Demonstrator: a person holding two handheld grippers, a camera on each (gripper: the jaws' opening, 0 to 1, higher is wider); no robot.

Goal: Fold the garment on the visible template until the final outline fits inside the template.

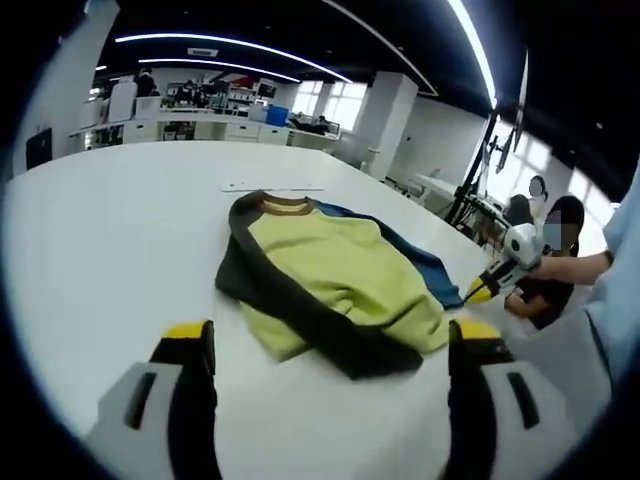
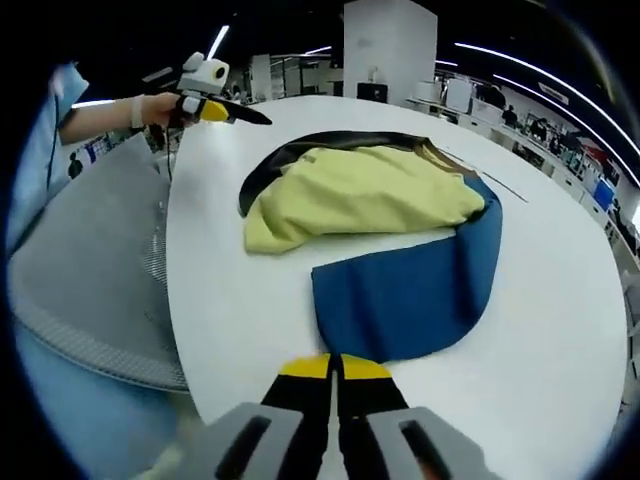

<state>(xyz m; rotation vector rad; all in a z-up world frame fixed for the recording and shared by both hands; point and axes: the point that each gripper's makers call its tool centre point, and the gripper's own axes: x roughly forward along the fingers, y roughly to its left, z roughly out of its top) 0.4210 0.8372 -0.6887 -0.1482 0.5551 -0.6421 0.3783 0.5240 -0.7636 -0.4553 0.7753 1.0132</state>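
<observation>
Left gripper [image 1: 330, 345]: jaws spread wide at 7 and 5 o'clock in the left gripper view, yellow-tipped, nothing between them, hovering over the white table [image 1: 120, 230] just short of the garment [image 1: 335, 275]. Seen again in the right gripper view at 11 o'clock [image 2: 235, 112], held in a hand [image 2: 158, 108], off the cloth and apart from it. Right gripper [image 2: 335, 368]: jaws pressed together at 6 o'clock in the right gripper view, yellow tips touching, sitting at the near edge of the blue panel [image 2: 410, 290]; whether a bit of cloth is pinched between them cannot be told. Shows too in the left gripper view at 3 o'clock [image 1: 478, 290], tip right at the blue edge of the garment. Garment lies in the middle of the table, rumpled and partly folded: yellow-green body bunched on top, dark band curving along the edge at 9 to 6 o'clock in the left gripper view, brown collar [image 1: 285, 203] at 12 o'clock, blue part spread flat toward the right gripper. Thin line [image 1: 272, 187] marked on the table just beyond the collar. Grey mesh surface [image 2: 90, 270] at 9 o'clock in the right gripper view, beside the table.
</observation>
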